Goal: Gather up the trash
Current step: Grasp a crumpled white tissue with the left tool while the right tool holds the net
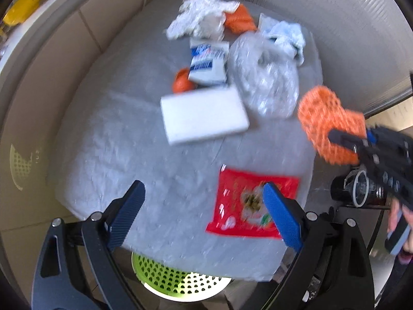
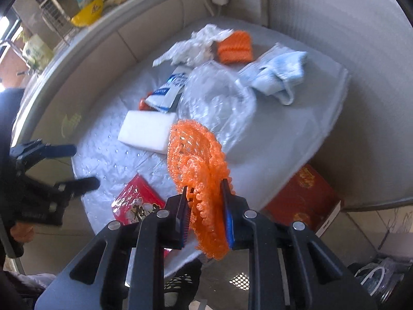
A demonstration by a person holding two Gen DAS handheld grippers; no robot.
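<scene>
Orange net caught, bin next.

My right claw [image 2: 205, 201] pinches the orange net [image 2: 196, 160] above the table [image 2: 296, 134]; my left claw [image 1: 204, 206] hangs wide and empty over the red packet [image 1: 247, 201]. I should keep the pinch firm, carry the floppy net clear of the table edge, and release only over the green bin [image 1: 178, 279].

Left wrist view: looks steeply down along the open left gripper [image 1: 204, 206] at the table [image 1: 116, 155], close above its near edge; the right gripper [image 1: 343, 139] enters from that gripper's right. Right wrist view: looks down past the right gripper [image 2: 205, 201], from nearer the table's right corner, with the left gripper [image 2: 77, 165] to its left. Both views share the white foam block [image 1: 204, 116] [image 2: 147, 131] and the red packet [image 1: 247, 204] [image 2: 136, 201].
</scene>
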